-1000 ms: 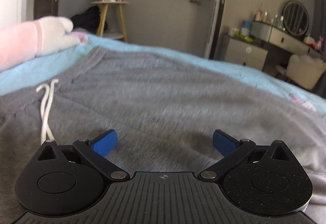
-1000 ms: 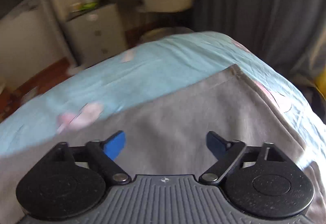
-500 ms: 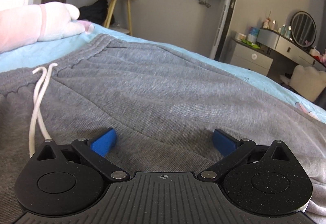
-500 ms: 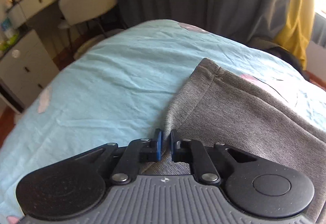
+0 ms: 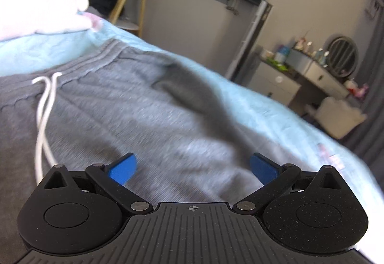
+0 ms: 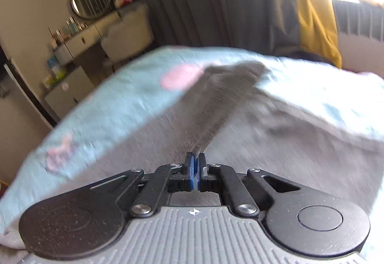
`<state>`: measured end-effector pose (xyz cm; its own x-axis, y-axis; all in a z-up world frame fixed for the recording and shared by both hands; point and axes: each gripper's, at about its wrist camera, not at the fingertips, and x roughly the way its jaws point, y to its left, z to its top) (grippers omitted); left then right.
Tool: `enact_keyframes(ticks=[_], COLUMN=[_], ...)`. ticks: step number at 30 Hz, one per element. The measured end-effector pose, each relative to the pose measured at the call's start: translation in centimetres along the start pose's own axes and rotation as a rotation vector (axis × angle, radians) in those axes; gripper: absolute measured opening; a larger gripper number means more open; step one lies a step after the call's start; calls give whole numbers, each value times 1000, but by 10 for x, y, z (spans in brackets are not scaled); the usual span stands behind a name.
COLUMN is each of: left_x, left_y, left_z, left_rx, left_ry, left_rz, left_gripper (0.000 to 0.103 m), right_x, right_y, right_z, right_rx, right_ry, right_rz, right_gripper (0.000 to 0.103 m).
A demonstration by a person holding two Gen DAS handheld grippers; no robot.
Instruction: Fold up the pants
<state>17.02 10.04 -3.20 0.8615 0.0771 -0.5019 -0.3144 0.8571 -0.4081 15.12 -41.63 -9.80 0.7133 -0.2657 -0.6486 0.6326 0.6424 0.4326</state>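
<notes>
Right tongs, pinching a pants leg edge, now lift it off the bed.
Left tongs hover spread above the fabric near the drawstring, free for the fold.

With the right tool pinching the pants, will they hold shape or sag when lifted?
Likely floppy: the gray pants drape from the right tool in a soft ridge. Probably not slippery, since the knit looks fuzzy. The drawstring may dangle.
</notes>
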Motion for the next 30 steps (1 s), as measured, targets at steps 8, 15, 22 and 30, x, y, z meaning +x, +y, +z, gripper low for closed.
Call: enact_keyframes(ticks=[8,15,22,30], left_x=[49,120,173,103], left_y=[24,22,5,22], left_z=[62,105,103,117], left_rx=[-186,-267,-205,-232], left_ry=[92,216,422,353], left_rz=[-99,-83,-57,-212], left_gripper=[103,98,44,11], right_x=[24,34,43,7], right_y=[-51,-64,-57,-42], right_z=[9,15,28,58], right_rx=[295,377,350,190], right_ry=[54,67,76,-11], right_rz=[181,231,235,224], right_gripper=[20,22,27,5])
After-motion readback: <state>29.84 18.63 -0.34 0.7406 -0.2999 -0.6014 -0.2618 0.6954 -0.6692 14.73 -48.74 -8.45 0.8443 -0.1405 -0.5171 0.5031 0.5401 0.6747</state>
